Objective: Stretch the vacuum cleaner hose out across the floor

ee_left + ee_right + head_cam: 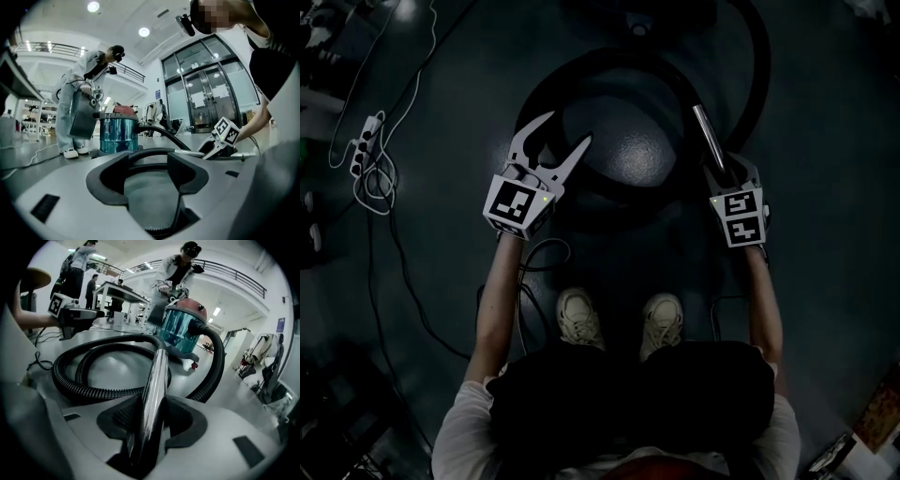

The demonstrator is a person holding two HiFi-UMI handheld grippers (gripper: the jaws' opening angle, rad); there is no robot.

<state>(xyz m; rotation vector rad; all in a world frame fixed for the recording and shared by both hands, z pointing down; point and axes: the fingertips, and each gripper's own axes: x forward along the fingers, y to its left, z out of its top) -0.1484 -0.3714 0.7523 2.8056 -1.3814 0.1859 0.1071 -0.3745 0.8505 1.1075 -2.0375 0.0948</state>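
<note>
Pale shoes [619, 323] and dark knees sit lowest in the head view. Beyond them both forearms reach forward. Its jaws spread wide, the left gripper [565, 131] is at the left side of the coiled hose [581, 67], and the right gripper [724, 171] tilts down onto the chrome wand [707, 133] at the coil's right. Left gripper view: the jaws stand apart with nothing between them, and the hose arcs from the blue canister [117, 133] ahead. Right gripper view: the jaws are clamped on the wand, with the coil just beyond.
</note>
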